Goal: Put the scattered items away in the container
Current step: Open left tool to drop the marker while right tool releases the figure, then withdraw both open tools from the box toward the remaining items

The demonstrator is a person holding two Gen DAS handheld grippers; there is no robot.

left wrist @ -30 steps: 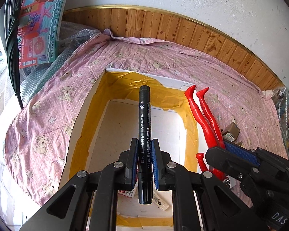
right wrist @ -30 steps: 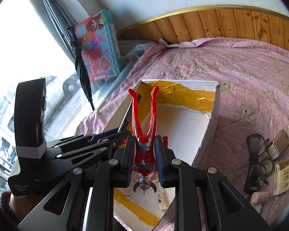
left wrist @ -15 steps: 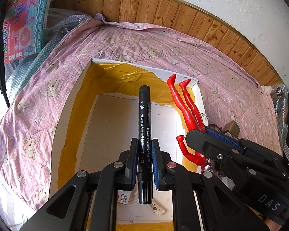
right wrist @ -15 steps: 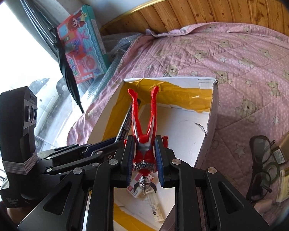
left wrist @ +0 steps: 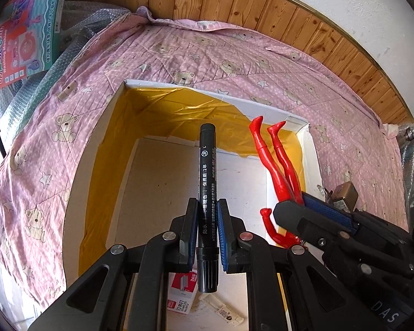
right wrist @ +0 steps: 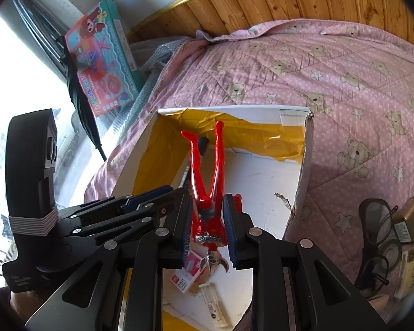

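Pink bear-print bedding carries an open white cardboard box lined with yellow tape, where a red-and-white staple packet and a small pale tube already lie. Over it, the left gripper clenches a black marker pen and the right gripper a red toy figure. Left outside are dark glasses and what seem to be small packets.

Black marker and red figure above white box.

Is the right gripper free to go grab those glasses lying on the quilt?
Probably not yet: the right gripper is shut on the red figure over the box. The glasses lie unobstructed outside it.
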